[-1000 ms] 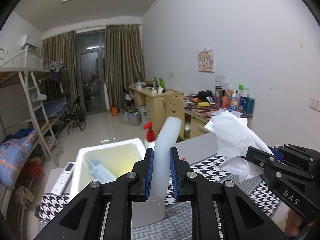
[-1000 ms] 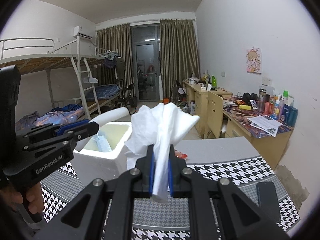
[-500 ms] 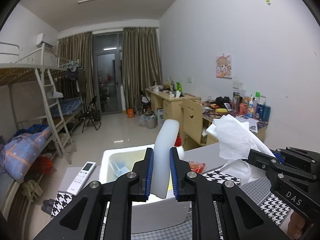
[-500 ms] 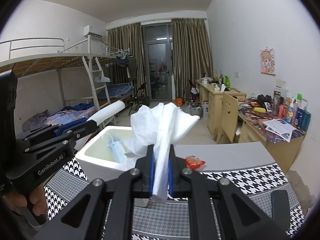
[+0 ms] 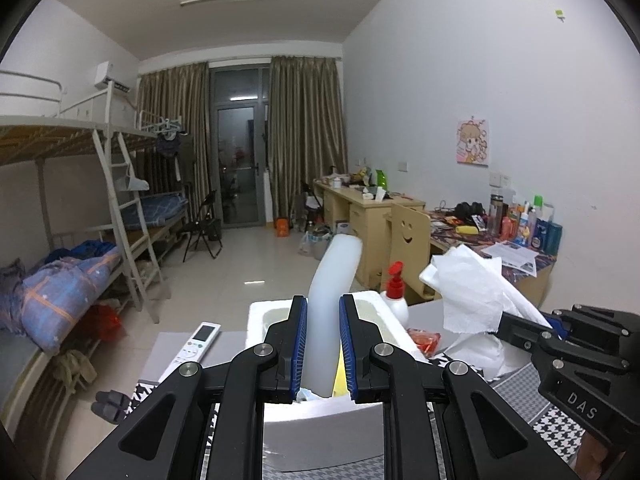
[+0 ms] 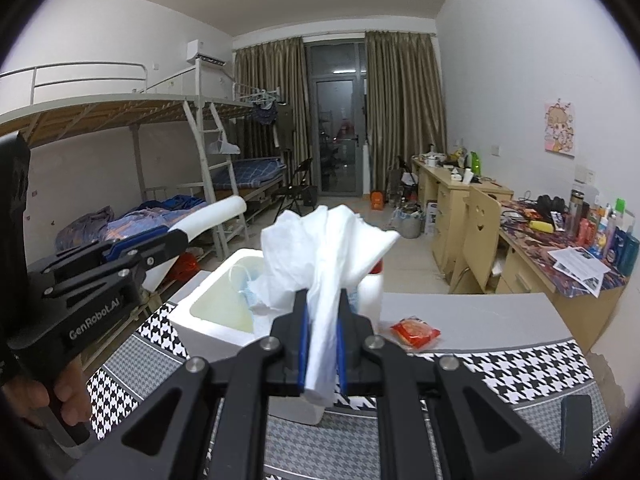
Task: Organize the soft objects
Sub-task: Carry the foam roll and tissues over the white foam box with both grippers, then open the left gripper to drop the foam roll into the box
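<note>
A: Left wrist view first. Left gripper (image 5: 323, 344) is pinched on the white foam tube (image 5: 333, 280); the blue pads press both its sides. The tube's long axis runs up and away from the jaws, curving slightly right at the top.

B: Landmark?

A: The white foam box (image 5: 256, 316). It sits right below and just beyond the left fingertips, open side up. The tube's lower end hangs over the box's near part, so the drop direction is basically straight down.

B: And the other tool in that view?

A: Right gripper (image 5: 502, 326) is off to the right of the box, gripping the white tissue (image 5: 472, 292). A red-capped bottle (image 5: 396, 298) stands at the box's far right corner, and a remote (image 5: 198, 344) lies left of it.

B: Right wrist view.

A: Right gripper (image 6: 320, 316) is closed tight on the tissue (image 6: 324, 248), which fans out above the jaws, long axis upward. The foam box (image 6: 182, 312) lies ahead and slightly left of it; a blue face mask (image 6: 250, 288) is already inside. A red packet (image 6: 415, 332) lies on the table right of the box.

B: Which hand is nearer?

A: My read is the left gripper (image 6: 168, 246); its tube (image 6: 218, 216) projects over the box's left side, while the tissue looks short of the rim. Hard to be sure with the fisheye.
</note>
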Available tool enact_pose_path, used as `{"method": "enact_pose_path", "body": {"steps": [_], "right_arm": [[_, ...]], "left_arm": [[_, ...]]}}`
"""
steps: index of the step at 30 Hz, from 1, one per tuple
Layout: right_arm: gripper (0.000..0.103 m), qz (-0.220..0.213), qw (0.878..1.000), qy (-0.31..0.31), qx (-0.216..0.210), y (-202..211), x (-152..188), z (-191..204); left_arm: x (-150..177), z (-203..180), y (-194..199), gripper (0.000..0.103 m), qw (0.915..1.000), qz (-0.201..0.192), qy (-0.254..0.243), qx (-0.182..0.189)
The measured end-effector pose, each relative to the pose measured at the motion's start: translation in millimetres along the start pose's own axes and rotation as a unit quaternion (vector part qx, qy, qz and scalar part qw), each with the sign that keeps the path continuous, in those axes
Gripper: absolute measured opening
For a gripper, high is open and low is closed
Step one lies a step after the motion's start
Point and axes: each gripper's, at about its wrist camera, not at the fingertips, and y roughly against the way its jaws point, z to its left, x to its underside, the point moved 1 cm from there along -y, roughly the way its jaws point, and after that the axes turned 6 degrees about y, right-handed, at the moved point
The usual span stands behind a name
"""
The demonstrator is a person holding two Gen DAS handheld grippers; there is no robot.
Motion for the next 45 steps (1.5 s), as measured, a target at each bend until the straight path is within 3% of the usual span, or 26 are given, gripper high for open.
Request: {"method": "enact_pose_path", "body": {"steps": [24, 45], "right_arm": [[0.015, 0.031, 0.999, 0.022, -0.001, -38.2, -10.7, 7.5], [0.015, 0.036, 0.999, 0.031, 0.002, -47.4, -10.9, 11.1]], "left_arm": [[4.5, 17.8, -40.4, 0.018, 0.9992, 0.038, 0.007, 0.008], [11.1, 19.1, -76.0, 0.019, 0.9967, 0.080, 0.005, 0.016]]}}
